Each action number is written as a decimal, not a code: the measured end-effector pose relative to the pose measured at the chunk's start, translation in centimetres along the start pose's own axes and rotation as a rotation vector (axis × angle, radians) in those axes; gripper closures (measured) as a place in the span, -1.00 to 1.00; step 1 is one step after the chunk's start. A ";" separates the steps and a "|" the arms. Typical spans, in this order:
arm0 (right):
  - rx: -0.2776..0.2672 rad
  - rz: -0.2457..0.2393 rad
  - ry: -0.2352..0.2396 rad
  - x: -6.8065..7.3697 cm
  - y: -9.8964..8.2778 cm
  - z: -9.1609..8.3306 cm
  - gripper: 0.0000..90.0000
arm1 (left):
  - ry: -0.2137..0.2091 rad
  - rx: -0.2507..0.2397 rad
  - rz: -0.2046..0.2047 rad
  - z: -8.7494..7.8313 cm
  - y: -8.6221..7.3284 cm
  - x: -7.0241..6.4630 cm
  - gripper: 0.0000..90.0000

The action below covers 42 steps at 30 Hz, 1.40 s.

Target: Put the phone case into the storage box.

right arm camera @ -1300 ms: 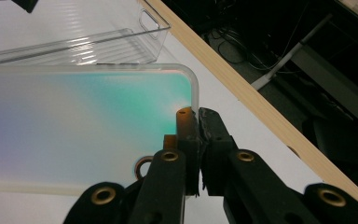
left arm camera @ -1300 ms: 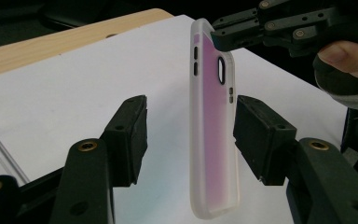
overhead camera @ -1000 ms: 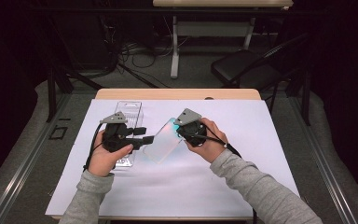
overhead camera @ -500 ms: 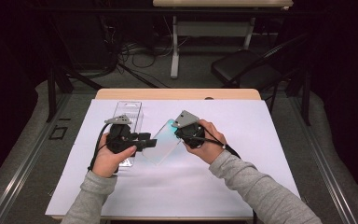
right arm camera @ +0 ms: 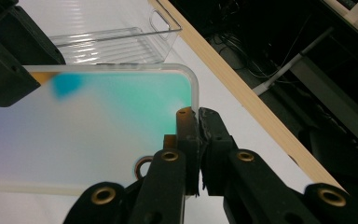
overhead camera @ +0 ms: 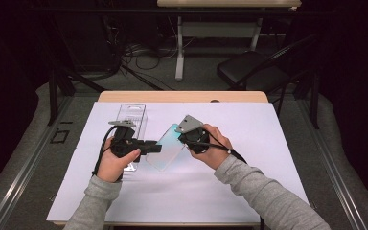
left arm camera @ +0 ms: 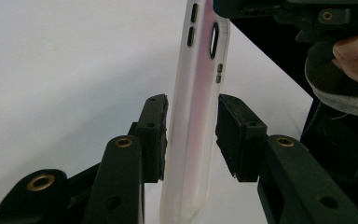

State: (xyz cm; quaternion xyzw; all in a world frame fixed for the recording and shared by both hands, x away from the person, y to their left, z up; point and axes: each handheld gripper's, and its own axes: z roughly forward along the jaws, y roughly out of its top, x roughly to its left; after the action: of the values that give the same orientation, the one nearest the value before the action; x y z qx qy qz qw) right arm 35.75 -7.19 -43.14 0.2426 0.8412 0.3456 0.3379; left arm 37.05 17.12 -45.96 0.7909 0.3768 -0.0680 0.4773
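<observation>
Phone case (overhead camera: 168,147) count: one, translucent, frosted, teal-to-pink tint, held in the air over the worktop (overhead camera: 278,143) at centre of the high view, between the two hands. Right tongs (right arm camera: 198,122) clamped tight on the case's corner edge, lower centre of the right gripper view; jaws nearly touching with the thin wall pinched between them. Left tongs (left arm camera: 191,135) straddle the case's other end in the left gripper view: the case stands edge-on between the two pads, jaws have just been closing; the left pad looks to be at the case's side, a sliver of gap remains at the right pad, so not yet a firm grip, contact hard to call. Case bottom is cut off by the lower frame edge in the left gripper view; its left part runs out of frame in the right gripper view, where the left tongs' black pad covers the upper-left corner. In the high view the tongs' tips are too small to read; hands hide most of the gripper bodies. One clear plastic tray (overhead camera: 130,116), upper left of the case on the worktop, partly hidden behind the left gripper; seen again at top of the right gripper view. Tongs: two. Hands: two. White sheet covering worktop: one.
</observation>
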 end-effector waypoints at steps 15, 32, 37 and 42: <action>-0.003 -0.006 0.004 0.3 0.0 0.1 0.95 | 0.003 0.027 -0.030 0.3 -0.1 0.2 0.60; -0.001 -0.014 0.012 0.3 0.0 0.2 0.95 | -0.004 0.031 -0.029 0.4 -0.2 0.3 0.76; -0.003 -0.015 0.012 0.3 0.0 0.2 0.95 | -0.008 0.034 -0.023 0.4 -0.3 0.3 0.77; -0.002 -0.005 0.018 0.3 0.0 0.2 0.95 | -0.013 0.034 -0.017 0.3 -0.2 0.4 0.78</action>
State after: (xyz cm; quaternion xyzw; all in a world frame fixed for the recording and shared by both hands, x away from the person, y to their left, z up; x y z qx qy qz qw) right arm 35.70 -6.92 -43.39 0.2371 0.8444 0.3478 0.3313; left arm 37.23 17.11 -46.49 0.7952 0.3791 -0.0835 0.4658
